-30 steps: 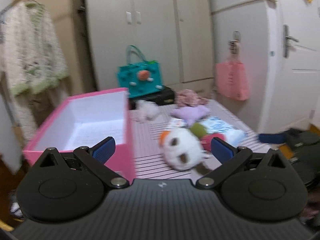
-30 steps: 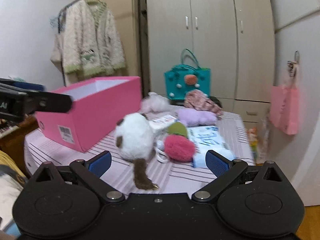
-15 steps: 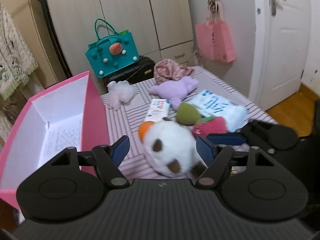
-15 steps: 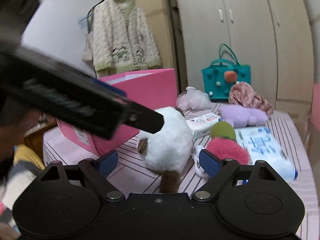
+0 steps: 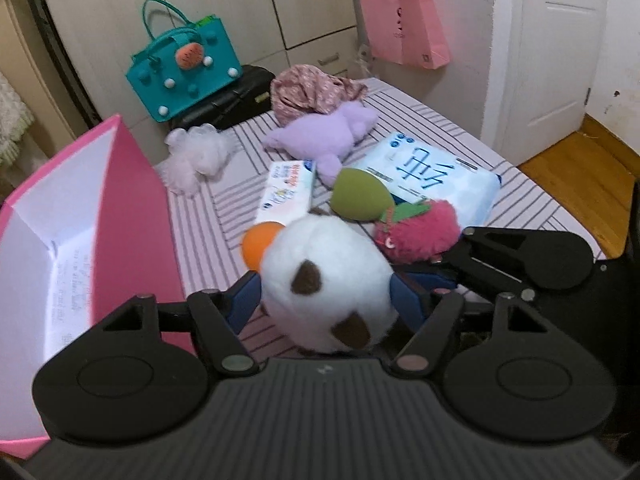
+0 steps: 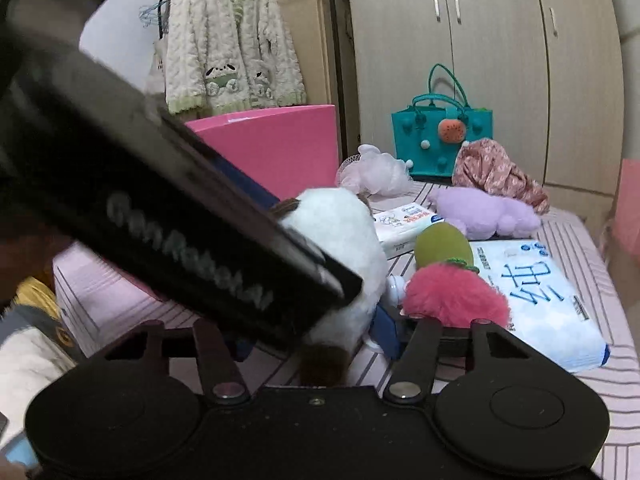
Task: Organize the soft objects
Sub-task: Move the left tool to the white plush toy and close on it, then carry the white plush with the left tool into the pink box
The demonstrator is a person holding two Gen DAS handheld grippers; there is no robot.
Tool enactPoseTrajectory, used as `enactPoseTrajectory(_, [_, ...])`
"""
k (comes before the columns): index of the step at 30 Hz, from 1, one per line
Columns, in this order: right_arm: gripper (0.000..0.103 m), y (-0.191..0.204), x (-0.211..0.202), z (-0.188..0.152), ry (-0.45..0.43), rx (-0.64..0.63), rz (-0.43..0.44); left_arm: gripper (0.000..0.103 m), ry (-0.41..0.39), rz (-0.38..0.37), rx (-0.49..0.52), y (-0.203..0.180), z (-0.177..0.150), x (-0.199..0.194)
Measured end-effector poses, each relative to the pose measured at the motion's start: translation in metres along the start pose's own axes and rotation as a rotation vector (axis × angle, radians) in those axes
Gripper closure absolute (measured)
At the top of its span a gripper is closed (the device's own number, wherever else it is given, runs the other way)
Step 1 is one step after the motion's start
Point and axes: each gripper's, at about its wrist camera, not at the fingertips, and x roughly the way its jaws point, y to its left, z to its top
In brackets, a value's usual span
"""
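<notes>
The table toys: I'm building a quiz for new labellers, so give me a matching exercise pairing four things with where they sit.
Things:
1. white plush
2. purple plush
3. pink box
4. teal bag

Places:
A. off the table, by the wardrobe
B. between the left gripper's closing jaws
C. at the table's left edge, open
D. far side of the table, beside the floral cloth

Pairs: 1-B, 2-D, 3-C, 4-A

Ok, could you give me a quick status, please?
Left gripper, right gripper: jaws closing around white plush. Pink box alongside. Pink pompom crowds right jaw.
</notes>
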Motion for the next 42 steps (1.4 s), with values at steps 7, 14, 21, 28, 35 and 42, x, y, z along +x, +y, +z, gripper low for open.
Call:
enactPoseTrajectory(7, [0.045,0.002,-0.003,0.001,0.002,0.005,0.008,0.04,-0.011,-0.009,-0.018,-0.003,-0.005,0.001])
enactPoseTrajectory(14, [0.045,0.006,-0.015,0.01,0.053,0.058,0.071,0.04,-0.004,-0.01,-0.025,-0.004,-0.011,-0.015])
enactPoseTrajectory(21, [0.045,0.016,-0.029,0.018,0.106,0.073,0.132,0.04,-0.007,-0.029,-0.077,-0.001,-0.022,-0.04])
enactPoseTrajectory(28, [0.045,0.035,-0.043,0.038,0.183,0.081,0.194,0.04,0.041,-0.049,-0.138,0.008,-0.029,-0.067])
enactPoseTrajectory(35, [0.045,0.066,-0.055,0.065,0.232,0.025,0.247,0.04,0.07,-0.069,-0.203,0.033,-0.032,-0.109])
enactPoseTrajectory(42, [0.045,0.097,-0.055,0.091,0.248,-0.05,0.275,0.041,0.069,-0.107,-0.3,0.071,-0.038,-0.141])
